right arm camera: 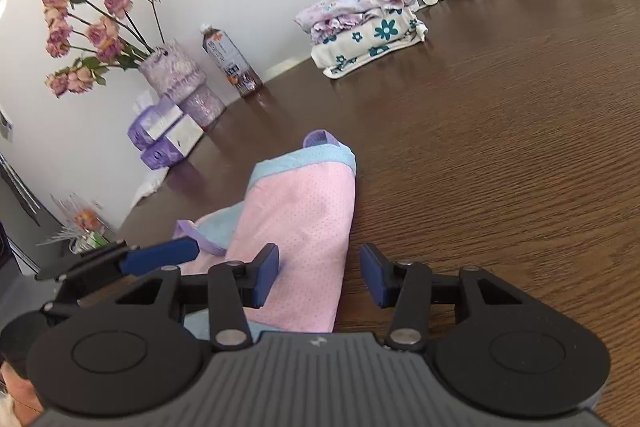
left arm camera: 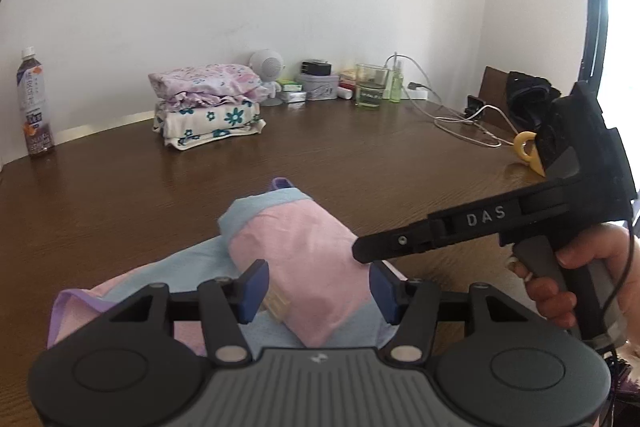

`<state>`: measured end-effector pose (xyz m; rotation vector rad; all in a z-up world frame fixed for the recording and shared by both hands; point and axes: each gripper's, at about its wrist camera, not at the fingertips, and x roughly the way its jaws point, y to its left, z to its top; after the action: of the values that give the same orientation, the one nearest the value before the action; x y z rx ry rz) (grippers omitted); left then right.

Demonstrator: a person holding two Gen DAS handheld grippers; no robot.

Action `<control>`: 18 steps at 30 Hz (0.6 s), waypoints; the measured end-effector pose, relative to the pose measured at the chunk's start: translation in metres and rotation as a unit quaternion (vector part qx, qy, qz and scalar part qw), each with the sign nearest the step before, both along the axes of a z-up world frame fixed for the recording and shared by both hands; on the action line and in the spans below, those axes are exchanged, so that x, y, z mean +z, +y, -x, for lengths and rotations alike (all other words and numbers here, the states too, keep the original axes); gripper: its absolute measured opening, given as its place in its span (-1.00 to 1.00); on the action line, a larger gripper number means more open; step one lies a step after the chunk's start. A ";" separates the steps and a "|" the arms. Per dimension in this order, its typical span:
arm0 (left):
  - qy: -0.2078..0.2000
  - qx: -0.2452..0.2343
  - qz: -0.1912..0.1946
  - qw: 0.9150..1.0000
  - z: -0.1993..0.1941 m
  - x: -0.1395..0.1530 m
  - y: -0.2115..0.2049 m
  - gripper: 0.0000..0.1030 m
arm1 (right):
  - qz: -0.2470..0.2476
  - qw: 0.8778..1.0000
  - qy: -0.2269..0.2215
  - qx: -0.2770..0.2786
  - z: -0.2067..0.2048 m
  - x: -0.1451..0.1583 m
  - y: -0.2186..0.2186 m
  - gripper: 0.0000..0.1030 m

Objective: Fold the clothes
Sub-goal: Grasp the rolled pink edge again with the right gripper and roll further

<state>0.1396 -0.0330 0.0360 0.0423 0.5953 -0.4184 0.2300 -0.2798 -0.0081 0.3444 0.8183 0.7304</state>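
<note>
A pink garment (left arm camera: 304, 247) with a light blue band and lilac trim lies partly folded on the brown table (left arm camera: 360, 163), near its front edge. My left gripper (left arm camera: 320, 291) is open, and its blue pads straddle the folded pink part without closing on it. My right gripper (left arm camera: 359, 251) comes in from the right, held by a hand, with its tip at the fold's right edge. In the right wrist view my right gripper (right arm camera: 320, 279) is open. One pad is over the pink garment (right arm camera: 304, 219) and the other over bare wood. My left gripper's finger (right arm camera: 160, 259) shows at the left.
A stack of folded floral clothes (left arm camera: 208, 107) sits near the wall. A drink bottle (left arm camera: 34, 103) stands at the left. A glass (left arm camera: 370, 85), tins and white cables (left arm camera: 460, 119) lie at the back right. A vase of flowers (right arm camera: 176, 75) and tissue packs (right arm camera: 164, 135) are further left.
</note>
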 end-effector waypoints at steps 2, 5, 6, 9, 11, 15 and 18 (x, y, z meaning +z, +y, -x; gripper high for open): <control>0.016 -0.002 0.014 1.000 -0.008 -0.007 0.005 -0.02 | -0.011 1.000 0.008 0.001 -0.002 -0.003 0.001 -0.21; 0.037 -0.006 0.028 0.999 -0.017 -0.018 0.010 -0.20 | -0.025 0.999 0.022 0.000 -0.005 -0.006 0.001 -0.28; 0.042 -0.007 0.030 0.999 -0.019 -0.021 0.011 -0.20 | -0.029 0.999 0.026 0.000 -0.006 -0.007 0.001 -0.37; 0.052 -0.006 0.037 0.998 -0.023 -0.026 0.014 -0.20 | -0.040 0.998 0.038 -0.002 -0.009 -0.011 0.002 -0.51; 0.054 -0.006 0.044 0.998 -0.024 -0.027 0.017 -0.19 | -0.046 0.998 0.042 -0.005 -0.009 -0.012 0.002 -0.68; 0.060 -0.004 0.055 0.997 -0.025 -0.029 0.022 -0.15 | -0.040 0.999 0.031 -0.016 -0.007 -0.010 0.002 -0.85; 0.062 -0.003 0.066 0.996 -0.023 -0.027 0.028 -0.11 | -0.007 1.000 0.007 -0.010 -0.004 -0.002 0.004 -0.87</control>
<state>0.1627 -0.0048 0.0086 -0.1093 0.6877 -0.4681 0.2337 -0.2759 -0.0105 0.3708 0.8217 0.7154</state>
